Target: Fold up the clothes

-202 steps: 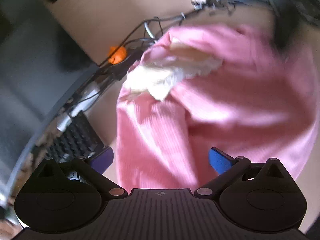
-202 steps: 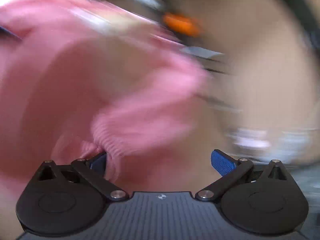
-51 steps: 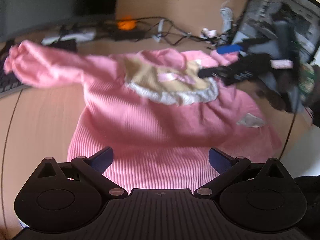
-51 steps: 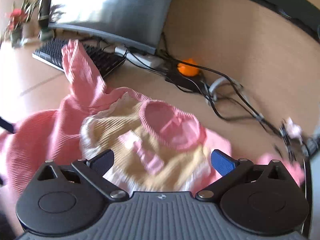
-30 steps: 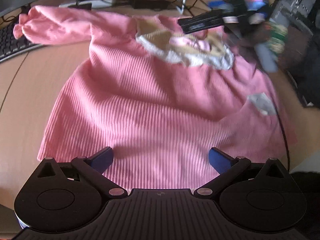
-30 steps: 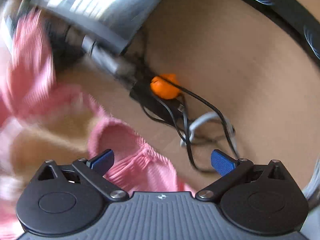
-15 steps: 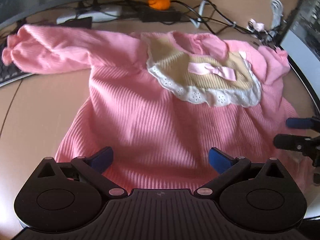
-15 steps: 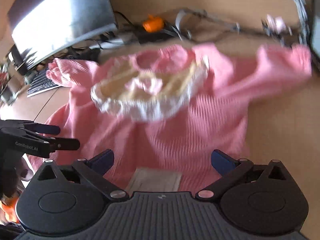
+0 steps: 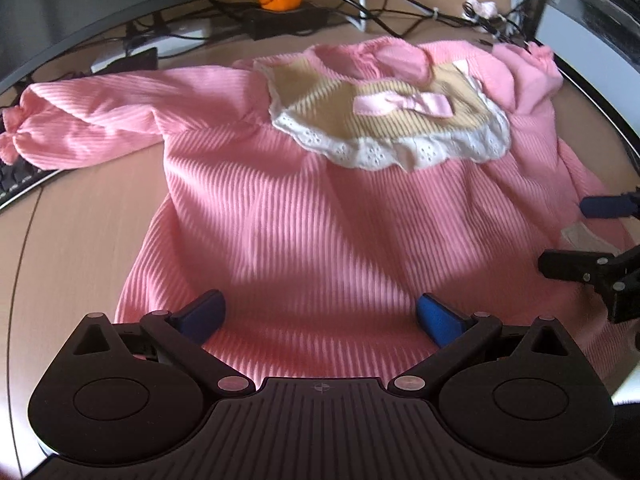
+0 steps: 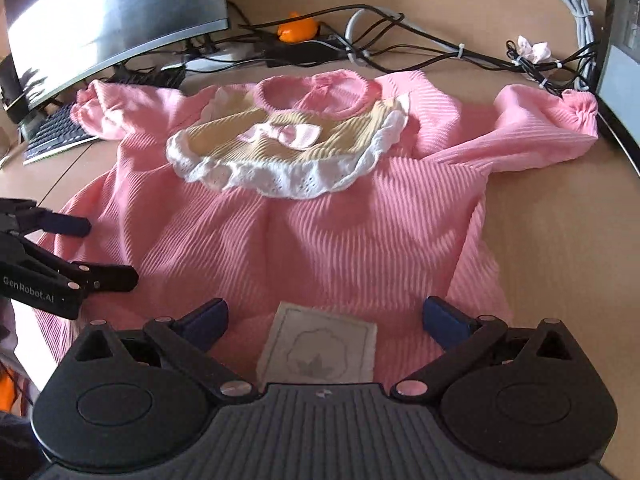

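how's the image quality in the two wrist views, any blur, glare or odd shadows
Left wrist view: mostly sharp, with slight softness on the pink bow; patchy sunlight and shadow bands cross the pink dress. Right wrist view: sharp, with strong glare on the monitor. Fisheye distortion bends the desk edges in both views.

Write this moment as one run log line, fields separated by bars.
stage: pink ribbed dress spread flat on desk | left gripper: open, empty | right gripper: open, empty | folds: none

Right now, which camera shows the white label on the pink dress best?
The right wrist view: the label lies flat and whole between its claw's fingers, print visible. The left wrist view shows only a blurred sliver at the dress's edge.
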Demonstrator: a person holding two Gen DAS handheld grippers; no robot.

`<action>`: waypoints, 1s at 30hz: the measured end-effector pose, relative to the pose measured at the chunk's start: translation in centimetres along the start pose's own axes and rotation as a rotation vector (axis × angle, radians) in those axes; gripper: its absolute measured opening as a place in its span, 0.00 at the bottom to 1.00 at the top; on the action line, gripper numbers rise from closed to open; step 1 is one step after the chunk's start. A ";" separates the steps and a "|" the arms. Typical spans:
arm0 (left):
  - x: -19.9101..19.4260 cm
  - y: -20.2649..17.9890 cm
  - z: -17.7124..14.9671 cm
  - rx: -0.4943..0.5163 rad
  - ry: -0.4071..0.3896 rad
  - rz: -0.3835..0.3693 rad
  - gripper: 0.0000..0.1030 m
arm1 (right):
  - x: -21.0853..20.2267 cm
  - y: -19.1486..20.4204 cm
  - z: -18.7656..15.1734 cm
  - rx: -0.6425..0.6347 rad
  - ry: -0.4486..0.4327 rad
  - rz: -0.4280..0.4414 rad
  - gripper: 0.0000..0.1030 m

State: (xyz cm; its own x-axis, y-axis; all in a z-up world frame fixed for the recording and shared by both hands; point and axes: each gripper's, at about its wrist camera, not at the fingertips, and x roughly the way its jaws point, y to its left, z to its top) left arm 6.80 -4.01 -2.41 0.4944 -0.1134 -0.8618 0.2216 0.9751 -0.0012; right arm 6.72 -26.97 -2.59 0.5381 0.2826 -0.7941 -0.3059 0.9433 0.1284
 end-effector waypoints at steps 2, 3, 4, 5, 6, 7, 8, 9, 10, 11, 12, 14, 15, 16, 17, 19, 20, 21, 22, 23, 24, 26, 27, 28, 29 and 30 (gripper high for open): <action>-0.4 0.3 -0.5 0.012 0.010 -0.006 1.00 | -0.3 0.0 -0.4 -0.019 0.008 0.015 1.00; -0.6 0.5 -0.8 0.016 0.015 -0.007 1.00 | -0.5 0.0 -0.5 -0.029 0.013 0.022 1.00; -0.8 0.7 -1.0 0.015 0.018 -0.007 1.00 | -0.6 0.0 -0.6 -0.037 0.018 0.027 1.00; -0.9 0.8 -1.2 0.015 0.021 -0.008 1.00 | -0.6 0.1 -0.6 -0.043 0.023 0.029 1.00; -1.0 1.0 -1.3 0.013 0.023 -0.008 1.00 | -0.6 0.2 -0.5 -0.048 0.028 0.029 1.00; -1.1 1.1 -1.4 0.011 0.025 -0.008 1.00 | -0.5 0.3 -0.4 -0.052 0.031 0.026 1.00; -1.1 1.1 -1.4 0.010 0.026 -0.008 1.00 | -0.4 0.4 -0.3 -0.057 0.036 0.023 1.00; -1.1 1.1 -1.3 0.008 0.026 -0.008 1.00 | -0.4 0.4 -0.2 -0.059 0.038 0.020 1.00; -1.1 1.1 -1.2 0.007 0.027 -0.005 1.00 | -0.4 0.3 -0.2 -0.055 0.031 0.022 1.00; -1.0 1.1 -1.1 0.005 0.027 -0.002 1.00 | -0.4 0.2 -0.2 -0.050 0.022 0.025 1.00; -0.9 1.0 -1.0 -0.001 0.024 0.003 1.00 | -0.5 0.1 -0.2 -0.045 0.009 0.030 1.00; -0.9 1.0 -1.0 -0.014 0.008 0.008 1.00 | -0.6 -0.2 -0.4 -0.039 -0.005 0.043 1.00; -0.9 1.0 -1.0 -0.023 0.007 0.008 1.00 | -0.7 -0.4 -0.3 -0.039 -0.003 0.054 1.00; -1.0 1.1 -1.0 -0.034 0.006 0.005 1.00 | -0.8 -0.7 -0.2 -0.034 0.000 0.063 1.00; -1.1 1.3 -0.7 -0.056 0.006 -0.009 1.00 | -1.1 -1.1 0.0 -0.019 -0.005 0.072 1.00; -1.5 1.6 0.1 -0.099 -0.019 -0.040 1.00 | -1.9 -2.0 0.4 0.005 -0.039 0.079 1.00; -1.7 1.8 0.6 -0.120 -0.040 -0.056 1.00 | -2.2 -2.4 0.7 0.004 -0.060 0.075 1.00; -1.8 2.0 1.1 -0.137 -0.060 -0.071 1.00 | -2.6 -2.7 1.1 0.001 -0.081 0.070 1.00; -1.8 1.9 1.7 -0.141 -0.079 -0.081 1.00 | -2.6 -2.9 1.4 -0.003 -0.094 0.068 1.00; -1.5 1.9 2.3 -0.143 -0.093 -0.094 1.00 | -2.5 -3.0 1.8 -0.007 -0.102 0.066 1.00; -1.0 1.7 3.0 -0.146 -0.103 -0.113 1.00 | -2.1 -3.1 2.2 -0.011 -0.107 0.059 1.00; 0.1 1.5 4.1 -0.156 -0.107 -0.138 1.00 | -1.1 -3.0 2.9 -0.023 -0.118 0.054 1.00; 0.8 1.5 4.6 -0.166 -0.096 -0.139 1.00 | -0.5 -2.9 3.3 -0.024 -0.120 0.063 1.00; 1.4 1.5 4.8 -0.177 -0.084 -0.133 1.00 | 0.0 -2.8 3.6 -0.019 -0.116 0.076 1.00; 1.9 1.6 5.0 -0.188 -0.072 -0.127 1.00 | 0.6 -2.7 3.9 -0.011 -0.109 0.095 1.00; 2.3 1.7 5.2 -0.199 -0.063 -0.122 1.00 | 1.0 -2.7 4.2 -0.004 -0.102 0.119 1.00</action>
State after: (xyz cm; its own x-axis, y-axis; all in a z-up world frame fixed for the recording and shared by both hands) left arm 12.68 -3.64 -1.76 0.5273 -0.2381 -0.8157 0.1160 0.9711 -0.2085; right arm 11.37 -28.46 -1.27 0.5747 0.4084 -0.7091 -0.3753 0.9016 0.2151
